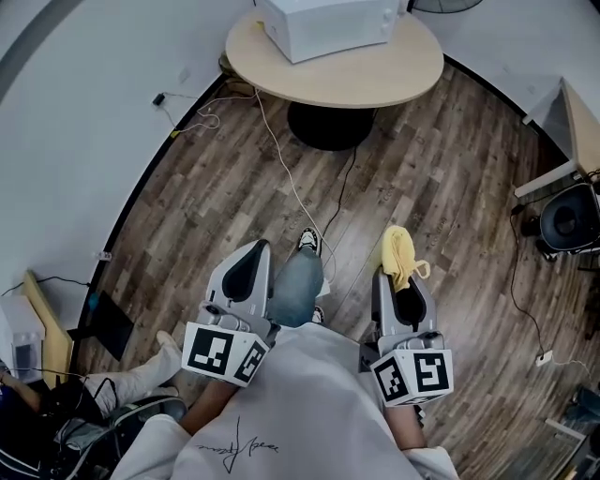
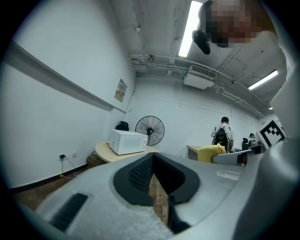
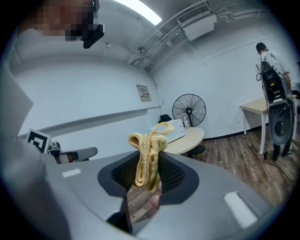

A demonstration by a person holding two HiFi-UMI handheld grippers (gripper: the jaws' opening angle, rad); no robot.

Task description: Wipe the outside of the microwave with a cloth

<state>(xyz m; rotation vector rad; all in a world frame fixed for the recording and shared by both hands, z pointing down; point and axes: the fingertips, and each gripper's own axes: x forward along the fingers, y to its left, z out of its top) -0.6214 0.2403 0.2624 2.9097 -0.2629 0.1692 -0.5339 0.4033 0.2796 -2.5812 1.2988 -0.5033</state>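
The microwave (image 1: 328,23) sits on the round table (image 1: 375,82) at twelve o'clock in the head view, with its long side running roughly nine to three, and is well apart from both grippers. From the right gripper (image 1: 399,274) it lies toward eleven o'clock. That gripper is clamped on the bunched yellow cloth (image 1: 398,251). The left gripper (image 1: 253,261) has its jaws together and carries nothing. Neither is clearly nearer, so I judge the next move to be a walk forward.
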